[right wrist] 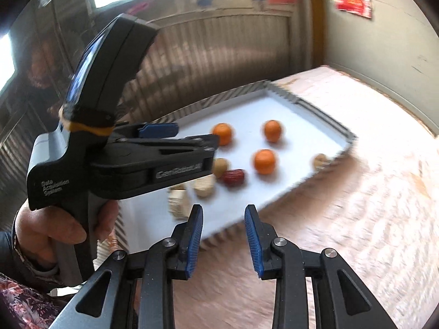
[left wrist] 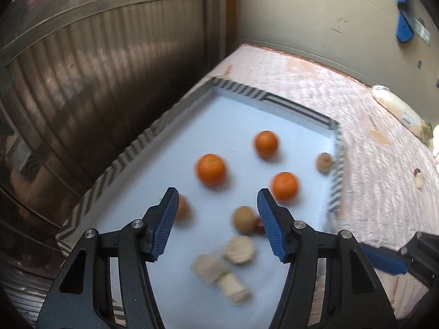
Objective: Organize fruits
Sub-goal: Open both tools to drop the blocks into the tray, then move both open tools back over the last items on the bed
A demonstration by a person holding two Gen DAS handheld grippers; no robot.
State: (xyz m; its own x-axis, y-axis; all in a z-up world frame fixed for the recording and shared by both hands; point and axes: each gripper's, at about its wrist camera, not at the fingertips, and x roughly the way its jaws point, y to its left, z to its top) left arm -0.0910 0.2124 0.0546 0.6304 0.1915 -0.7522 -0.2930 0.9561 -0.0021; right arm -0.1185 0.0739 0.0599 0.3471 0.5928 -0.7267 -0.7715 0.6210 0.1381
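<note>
Pink cloth is carrying the white tray point(left wrist: 274, 120), fruits lying scattered inside. Left gripper point(left wrist: 216, 200) is hovering spread above a brown fruit point(left wrist: 243, 218); right gripper point(right wrist: 223, 216) is waiting spread, empty. Approach step; next, probably descending and pinching gently.

The left gripper point(left wrist: 216, 219) is held out level with its jaws spread wide and nothing between them. The person's left hand point(right wrist: 63, 227) wraps its handle from below. The right gripper point(right wrist: 223, 235) points forward, jaws apart and empty.

Motion-blurred fisheye views, window glare, perhaps daylit from behind.
</note>
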